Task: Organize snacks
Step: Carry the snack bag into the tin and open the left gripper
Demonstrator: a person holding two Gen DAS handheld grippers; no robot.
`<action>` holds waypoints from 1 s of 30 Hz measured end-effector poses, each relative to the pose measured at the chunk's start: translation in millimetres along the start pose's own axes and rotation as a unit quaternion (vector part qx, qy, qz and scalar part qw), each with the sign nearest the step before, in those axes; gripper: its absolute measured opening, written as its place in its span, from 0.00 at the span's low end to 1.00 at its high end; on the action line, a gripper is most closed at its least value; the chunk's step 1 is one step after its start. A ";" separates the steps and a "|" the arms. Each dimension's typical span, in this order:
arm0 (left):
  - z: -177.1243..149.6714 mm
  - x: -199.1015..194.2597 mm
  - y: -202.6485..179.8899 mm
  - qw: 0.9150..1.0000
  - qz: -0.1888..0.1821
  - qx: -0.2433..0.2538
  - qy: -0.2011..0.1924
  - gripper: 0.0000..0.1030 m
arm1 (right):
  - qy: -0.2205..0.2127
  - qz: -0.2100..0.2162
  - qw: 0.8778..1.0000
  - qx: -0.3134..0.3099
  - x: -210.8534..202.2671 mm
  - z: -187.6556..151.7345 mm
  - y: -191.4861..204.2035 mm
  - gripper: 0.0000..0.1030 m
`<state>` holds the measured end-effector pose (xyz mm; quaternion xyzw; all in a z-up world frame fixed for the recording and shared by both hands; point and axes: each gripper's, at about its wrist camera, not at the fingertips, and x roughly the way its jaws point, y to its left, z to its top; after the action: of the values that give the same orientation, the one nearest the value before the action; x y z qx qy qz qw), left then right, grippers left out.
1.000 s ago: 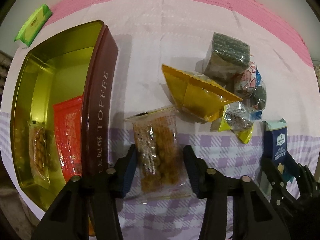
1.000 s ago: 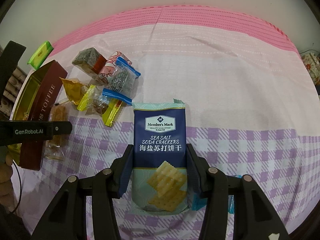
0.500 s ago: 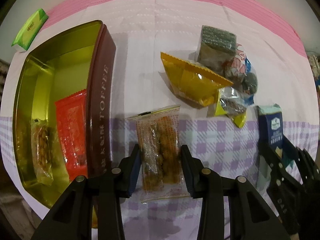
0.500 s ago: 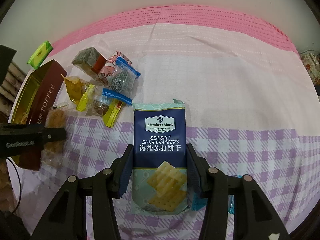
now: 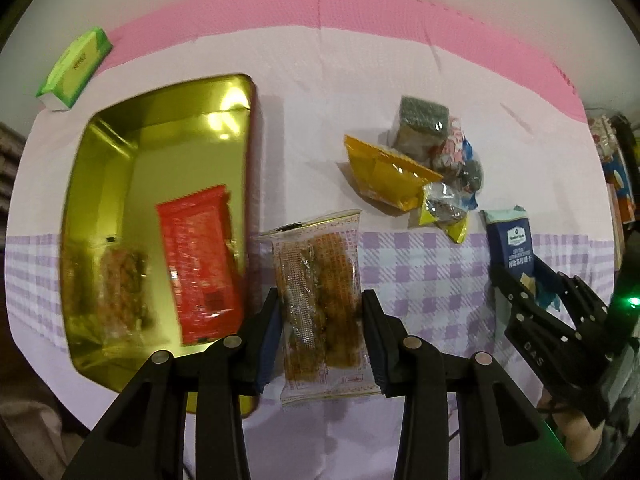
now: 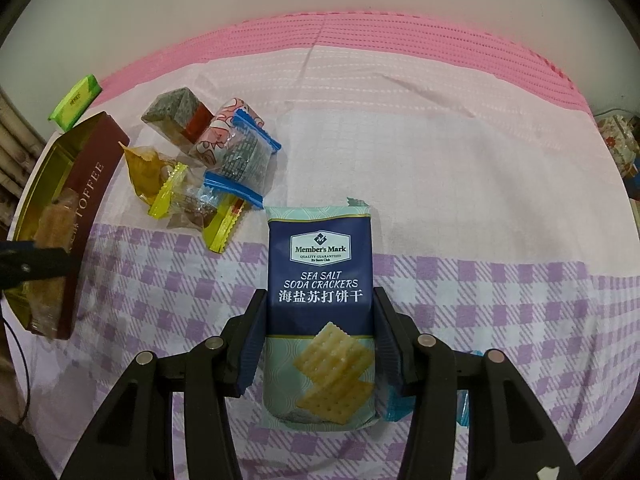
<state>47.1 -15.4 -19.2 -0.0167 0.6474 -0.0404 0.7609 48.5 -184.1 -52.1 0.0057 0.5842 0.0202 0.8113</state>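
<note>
Left gripper (image 5: 320, 316) clamped on a clear pack of brown fried snack (image 5: 320, 300), lifted beside the gold toffee tin (image 5: 120, 184) holding a red packet (image 5: 200, 264). Right gripper (image 6: 320, 336) closed around the blue soda cracker pack (image 6: 320, 292), over the checked cloth (image 6: 500, 312), loose snack pile (image 6: 208, 164) off left.

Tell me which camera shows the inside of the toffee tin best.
Left wrist view: it looks down into the open tin, showing two packets on its gold floor. Right wrist view shows mainly the tin's brown lettered side at the frame edge.
</note>
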 end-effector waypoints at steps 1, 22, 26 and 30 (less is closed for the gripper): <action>-1.0 -4.2 5.6 1.000 0.001 -0.001 -0.004 0.38 | 0.001 -0.001 1.000 0.000 0.1 0.3 0.4 0.47; 5.4 2.3 151.4 0.994 0.101 -0.043 -0.021 0.39 | 0.033 -0.029 0.999 -0.002 7.4 9.4 11.4 0.49; 3.2 10.8 162.5 0.994 0.103 -0.045 -0.016 0.39 | 0.035 -0.029 0.999 -0.001 6.5 9.3 10.1 0.49; 1.3 15.6 166.7 0.994 0.104 -0.036 -0.019 0.39 | 0.041 -0.031 0.999 0.002 7.7 11.9 9.7 0.50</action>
<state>57.5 149.3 -47.3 0.0223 0.6318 0.0629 0.7723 62.0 -173.9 -55.3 -0.0118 0.6167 -0.0062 0.7871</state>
